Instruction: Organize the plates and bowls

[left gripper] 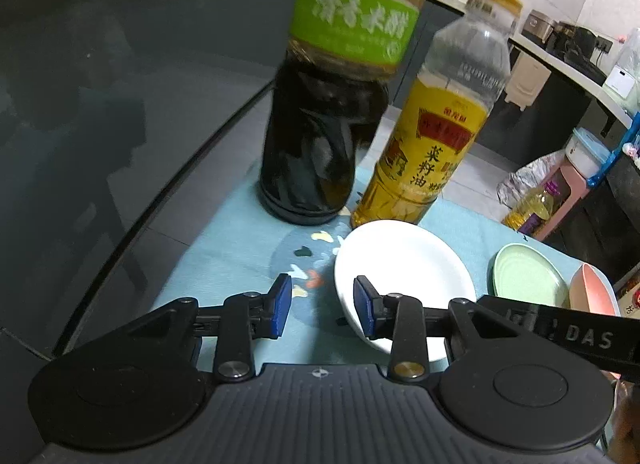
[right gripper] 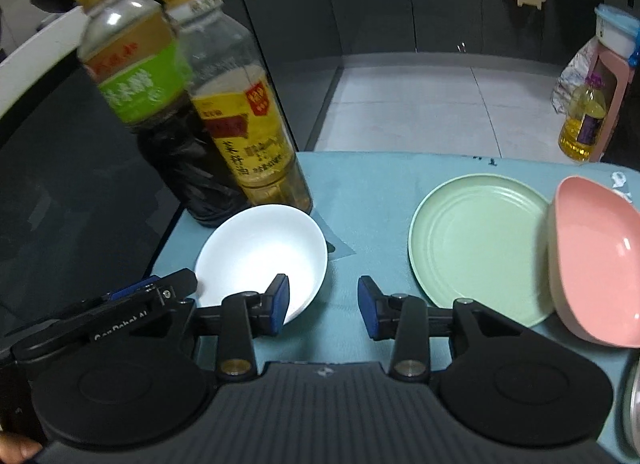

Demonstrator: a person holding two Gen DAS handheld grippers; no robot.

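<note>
The white bowl (right gripper: 262,254) sits on the blue-clothed surface (right gripper: 360,192), just in front of a dark vinegar bottle (right gripper: 160,136) and a yellow oil bottle (right gripper: 248,132). Well to its right lies a green plate (right gripper: 476,248), with a pink bowl (right gripper: 596,260) tilted against the plate's far edge. The left claw (left gripper: 322,310) and right claw (right gripper: 323,306) each stand apart, gripping nothing, one at either side of the white bowl's rim
</note>
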